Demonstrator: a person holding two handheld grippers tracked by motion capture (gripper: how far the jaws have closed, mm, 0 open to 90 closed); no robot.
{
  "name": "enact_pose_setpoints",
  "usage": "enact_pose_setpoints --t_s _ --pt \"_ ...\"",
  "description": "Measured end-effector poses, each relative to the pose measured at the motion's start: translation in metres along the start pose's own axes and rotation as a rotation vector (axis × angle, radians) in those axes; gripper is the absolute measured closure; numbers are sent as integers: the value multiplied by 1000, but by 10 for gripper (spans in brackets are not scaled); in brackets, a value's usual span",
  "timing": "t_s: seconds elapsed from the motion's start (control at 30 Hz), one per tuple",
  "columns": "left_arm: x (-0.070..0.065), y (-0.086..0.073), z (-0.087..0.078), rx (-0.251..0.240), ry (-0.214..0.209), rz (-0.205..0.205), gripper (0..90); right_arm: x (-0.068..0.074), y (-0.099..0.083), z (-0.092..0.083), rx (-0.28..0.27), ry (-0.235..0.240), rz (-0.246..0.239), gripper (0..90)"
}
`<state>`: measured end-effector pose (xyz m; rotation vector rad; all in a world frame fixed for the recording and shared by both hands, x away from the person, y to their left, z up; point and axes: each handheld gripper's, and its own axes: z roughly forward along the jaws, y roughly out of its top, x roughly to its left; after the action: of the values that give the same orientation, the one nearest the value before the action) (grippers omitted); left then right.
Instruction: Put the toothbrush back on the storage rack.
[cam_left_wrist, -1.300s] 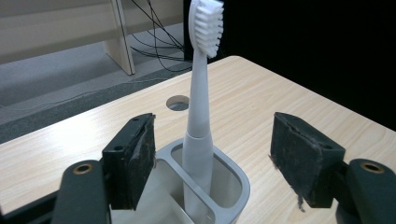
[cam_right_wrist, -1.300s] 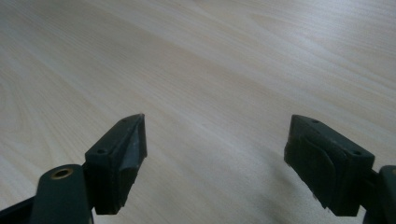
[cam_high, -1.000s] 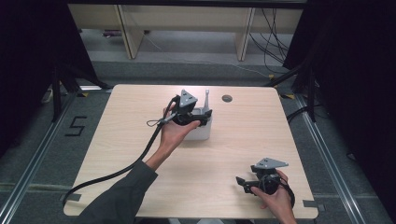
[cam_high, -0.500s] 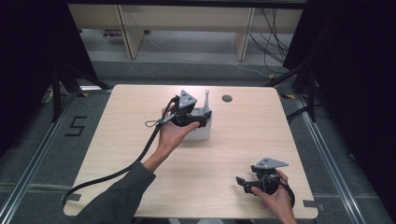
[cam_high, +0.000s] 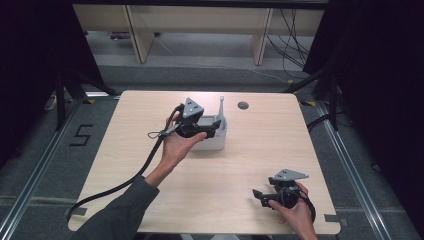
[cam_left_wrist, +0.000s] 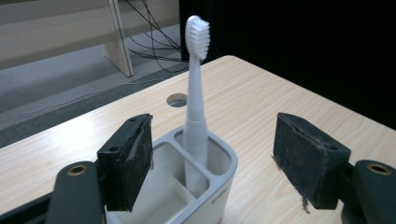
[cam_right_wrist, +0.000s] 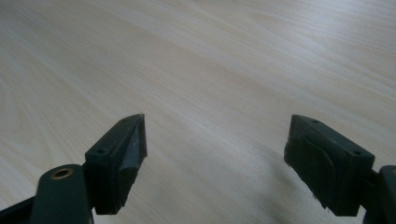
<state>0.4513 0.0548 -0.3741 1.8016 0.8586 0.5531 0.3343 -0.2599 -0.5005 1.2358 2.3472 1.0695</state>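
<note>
Up at about eleven o'clock from the bench's centre in the high view, the left gripper hangs over a white toothbrush holder, its grey three-cornered plate on top and its cable trailing down toward seven o'clock. From this height the gripper body hides most of the holder, and how the fingers stand cannot be made out; a white toothbrush pokes up at the holder's far side, at twelve o'clock of the gripper.

Closer in, the left gripper view settles what the high view leaves open. The left gripper has its fingers spread wide, one on each side of the holder, with clear air between the pads and anything else. The holder's compartments show here: the toothbrush stands upright in the rear compartment, bristles at the top, while a larger compartment at seven o'clock of it looks open. A round hole in the bench lies beyond, at eleven o'clock of the brush's stem.

Down at five o'clock of the bench in the high view, the right gripper is held in a hand, well apart from the holder, pointing toward nine o'clock. The right gripper view shows what that angle cannot: the right gripper has its fingers spread, with bare wood beneath.
</note>
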Motion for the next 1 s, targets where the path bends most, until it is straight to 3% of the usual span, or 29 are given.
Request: enact_pose_setpoints --t_s 0.1,0.13,0.2,0.33,0.37,0.43,0.57,0.63,0.73,0.8,0.83,1.0 --pt "3 -1 -2 4 7 0 281 0 0 0 0 0 0 212" --pt "4 -1 -4 4 8 0 280 2 0 0 4 9 24 212" --pt "5 0 -5 5 9 1 278 0 0 0 1 0 1 212" --pt "5 1 -8 7 4 8 273 1 -1 1 0 10 22 212" --pt "5 1 -9 9 1 13 271 0 0 0 -3 4 -1 212" --pt "4 0 -10 13 -2 20 262 0 0 0 0 -1 0 212" --pt "3 0 -12 27 -14 30 240 2 -1 0 3 10 26 212" --pt "2 0 -13 34 -18 41 231 0 0 0 0 -1 -1 212" --pt "1 -2 -19 22 -25 47 230 2 0 0 3 9 25 212" --pt "4 -4 -23 31 -17 53 224 0 0 0 0 0 0 212" --pt "5 -5 -25 32 -15 52 223 2 0 0 6 7 27 212" --pt "11 -9 -37 31 -6 58 218 0 0 1 6 4 4 212"
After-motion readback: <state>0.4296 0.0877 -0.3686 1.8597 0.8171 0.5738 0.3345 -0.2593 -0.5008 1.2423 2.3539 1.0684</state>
